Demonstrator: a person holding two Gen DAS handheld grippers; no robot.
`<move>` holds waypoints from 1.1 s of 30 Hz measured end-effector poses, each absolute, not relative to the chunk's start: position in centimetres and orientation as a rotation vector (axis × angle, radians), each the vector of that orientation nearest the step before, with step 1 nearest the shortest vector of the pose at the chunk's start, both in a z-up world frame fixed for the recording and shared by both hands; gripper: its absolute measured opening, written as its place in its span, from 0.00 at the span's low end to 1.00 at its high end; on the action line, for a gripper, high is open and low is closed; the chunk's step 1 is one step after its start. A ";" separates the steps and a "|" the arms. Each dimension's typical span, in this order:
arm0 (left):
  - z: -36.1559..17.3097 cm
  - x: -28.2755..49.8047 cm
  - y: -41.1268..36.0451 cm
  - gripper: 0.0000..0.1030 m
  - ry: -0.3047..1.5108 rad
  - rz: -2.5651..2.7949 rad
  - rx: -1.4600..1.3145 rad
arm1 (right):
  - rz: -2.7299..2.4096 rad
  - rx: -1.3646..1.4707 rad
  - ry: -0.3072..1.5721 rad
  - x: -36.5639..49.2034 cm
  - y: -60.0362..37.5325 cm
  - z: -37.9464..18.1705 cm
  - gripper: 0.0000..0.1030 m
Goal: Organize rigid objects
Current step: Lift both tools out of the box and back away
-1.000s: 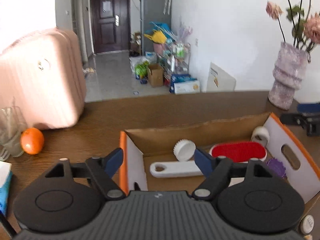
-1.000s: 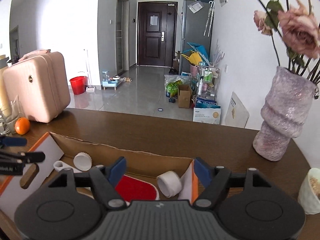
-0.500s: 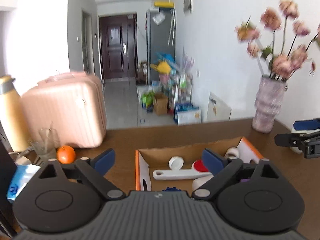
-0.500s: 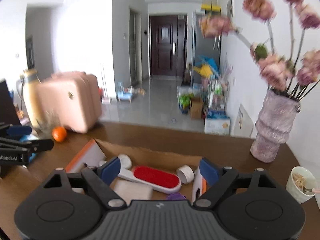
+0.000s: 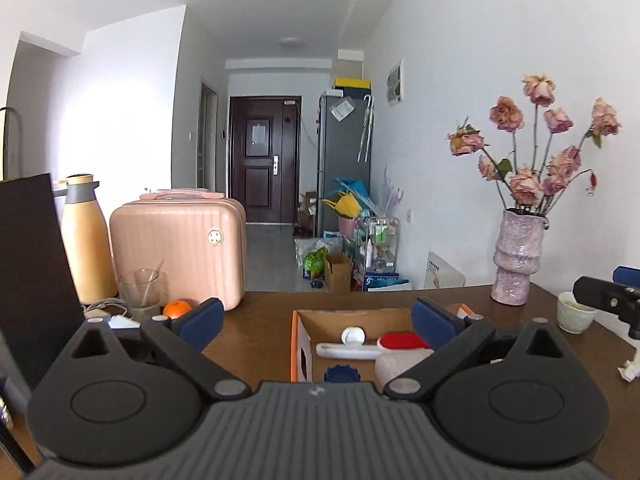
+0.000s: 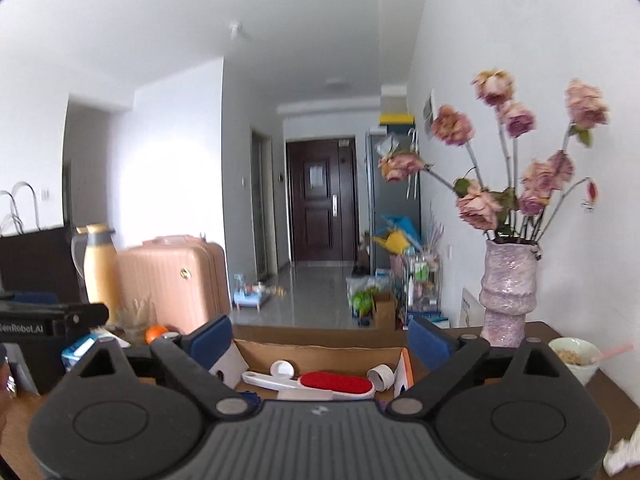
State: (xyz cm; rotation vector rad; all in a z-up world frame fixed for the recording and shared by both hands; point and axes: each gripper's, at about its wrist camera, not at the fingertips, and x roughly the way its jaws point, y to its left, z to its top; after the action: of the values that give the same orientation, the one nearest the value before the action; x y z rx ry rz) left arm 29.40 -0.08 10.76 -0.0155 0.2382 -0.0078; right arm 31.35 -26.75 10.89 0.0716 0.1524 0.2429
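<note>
A cardboard box (image 5: 352,314) with orange edges sits on the brown table; it also shows in the right wrist view (image 6: 320,350). Inside lie a white-handled red brush (image 5: 402,340), a white cap (image 5: 353,336), a blue cap (image 5: 340,374) and a white block (image 5: 400,364). The right wrist view shows the red brush (image 6: 336,383), a white cap (image 6: 281,369) and a white roll (image 6: 381,377). My left gripper (image 5: 316,318) is open and empty, raised behind the box. My right gripper (image 6: 318,338) is open and empty above the box's near side.
A pink suitcase (image 5: 180,252), yellow flask (image 5: 86,240), glass (image 5: 140,290) and orange (image 5: 177,308) stand at the left. A purple vase of dried roses (image 5: 518,258) and a small bowl (image 5: 574,312) stand at the right. Crumpled paper (image 5: 628,370) lies at the right edge.
Both grippers have pulled up and back from the box, so the box looks smaller and lower. Both stay open and empty. The box's contents have not moved.
</note>
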 end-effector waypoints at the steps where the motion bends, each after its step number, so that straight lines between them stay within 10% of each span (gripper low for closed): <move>1: 10.5 28.3 0.0 1.00 0.228 -0.010 -0.017 | 0.245 0.084 0.137 30.1 -26.9 10.3 0.94; 15: 1.3 11.5 0.3 1.00 0.157 0.020 0.071 | 0.289 0.103 0.169 15.9 -28.1 -0.2 1.00; 33: -3.7 11.4 1.0 1.00 0.359 0.027 0.105 | 0.210 0.047 0.295 10.4 -28.9 -5.4 1.00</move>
State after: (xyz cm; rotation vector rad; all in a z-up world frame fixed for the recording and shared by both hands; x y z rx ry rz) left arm 11.38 1.03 -3.72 0.1045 0.3587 0.0269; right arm 10.44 -28.91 -5.36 0.0465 0.2946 0.2104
